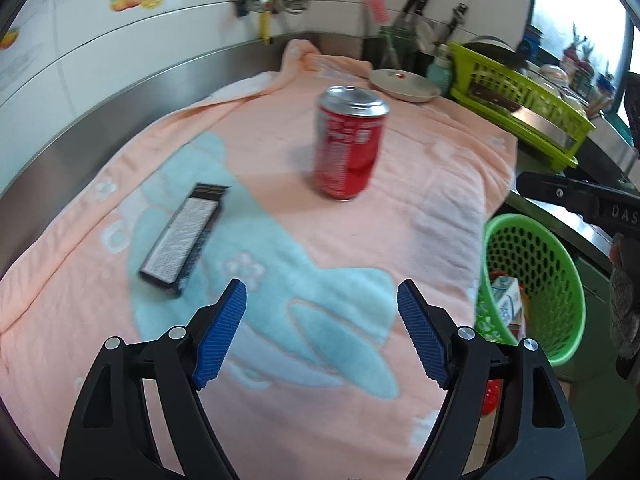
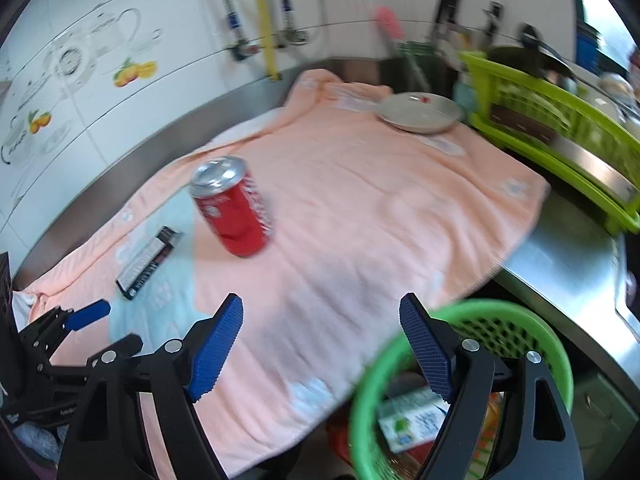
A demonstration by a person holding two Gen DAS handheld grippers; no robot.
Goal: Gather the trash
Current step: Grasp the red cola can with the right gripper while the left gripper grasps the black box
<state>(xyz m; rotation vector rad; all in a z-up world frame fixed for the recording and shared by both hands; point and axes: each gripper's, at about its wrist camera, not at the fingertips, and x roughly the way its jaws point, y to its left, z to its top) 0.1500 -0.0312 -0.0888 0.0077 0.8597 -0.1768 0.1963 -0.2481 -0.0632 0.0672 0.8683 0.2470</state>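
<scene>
Both the left gripper (image 1: 322, 300) and right gripper (image 2: 322, 314) are hovering with jaws apart and empty, while the red can (image 1: 349, 143) is standing upright on the towel (image 1: 420, 184), beside the green basket (image 1: 560, 280)

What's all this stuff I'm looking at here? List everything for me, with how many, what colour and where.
soda can: one, red with silver top, upright mid-towel
flat box: one, black with pale label, lying on the towel, left of the can
towel: one, peach with pale blue pattern, spread over the steel counter
round basket: one, green, below the counter's right edge
carton: one, white and green, inside the round basket
plate: one, beige, far end of the towel
dish rack: one, lime green, right of the plate
left gripper: black, blue pads, open, empty
right gripper: same, open, empty
</scene>
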